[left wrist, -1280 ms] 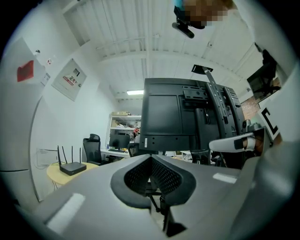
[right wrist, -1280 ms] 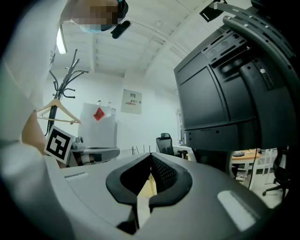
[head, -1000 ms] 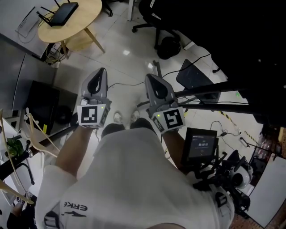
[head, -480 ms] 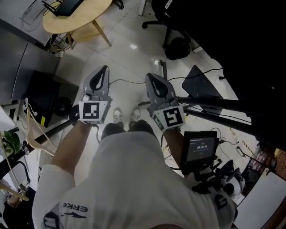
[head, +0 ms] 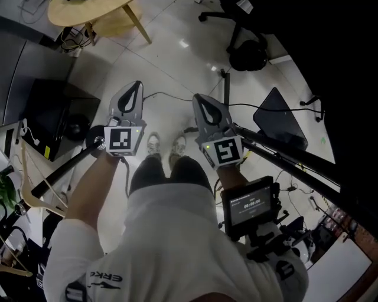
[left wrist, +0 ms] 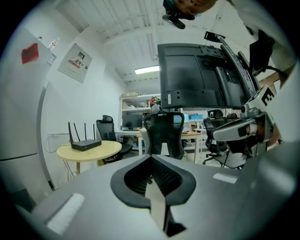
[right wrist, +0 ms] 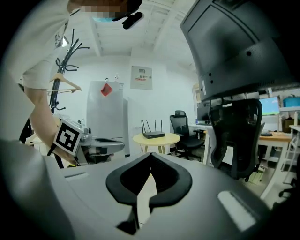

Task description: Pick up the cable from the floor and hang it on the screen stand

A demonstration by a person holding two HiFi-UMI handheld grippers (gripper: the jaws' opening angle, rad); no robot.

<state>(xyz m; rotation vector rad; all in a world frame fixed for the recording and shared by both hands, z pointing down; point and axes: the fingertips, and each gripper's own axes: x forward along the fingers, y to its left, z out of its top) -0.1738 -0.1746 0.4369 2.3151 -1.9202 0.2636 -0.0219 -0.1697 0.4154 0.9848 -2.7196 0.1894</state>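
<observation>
Nothing done, it seems: left gripper (head: 136, 87) and right gripper (head: 199, 101) closed, empty; cable (head: 168, 95) on floor; pickup, hanging on stand (head: 277, 154) left.

Round table (left wrist: 101, 151) — 1 router (left wrist: 85, 144) atop.

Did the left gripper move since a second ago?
No, barely. The left gripper sits just left of the white shoes, same as before. The round table slid up the picture, likely only because the head camera tilted.
</observation>
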